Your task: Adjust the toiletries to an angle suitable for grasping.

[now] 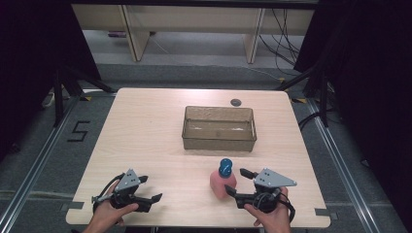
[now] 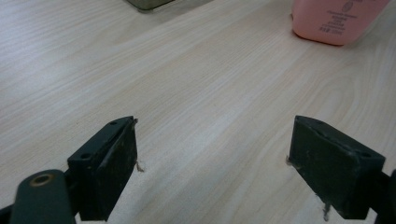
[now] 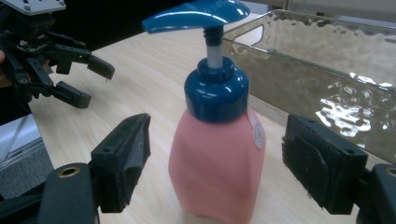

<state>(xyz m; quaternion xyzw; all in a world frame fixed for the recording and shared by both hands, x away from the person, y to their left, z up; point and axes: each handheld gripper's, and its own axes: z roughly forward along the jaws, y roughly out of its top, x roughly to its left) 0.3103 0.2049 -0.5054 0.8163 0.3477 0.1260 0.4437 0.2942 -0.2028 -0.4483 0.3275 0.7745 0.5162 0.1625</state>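
A pink pump bottle (image 1: 223, 183) with a blue cap and pump head stands upright on the table near the front, right of centre. My right gripper (image 1: 236, 182) is open just right of it, its jaws reaching around the bottle's sides with a gap on each. Up close, the bottle (image 3: 217, 163) stands between the two black pads (image 3: 125, 158), touching neither. My left gripper (image 1: 155, 198) is open at the front left, low over bare wood, with nothing between its fingers. From the left gripper view the bottle's base (image 2: 337, 21) shows at the top right.
A clear rectangular bin (image 1: 219, 128), seemingly empty, sits at the table's middle behind the bottle; its wavy wall (image 3: 327, 74) shows close behind the bottle. A small dark round disc (image 1: 236, 102) lies near the far edge. The wooden table (image 1: 145, 141) has bare room on the left.
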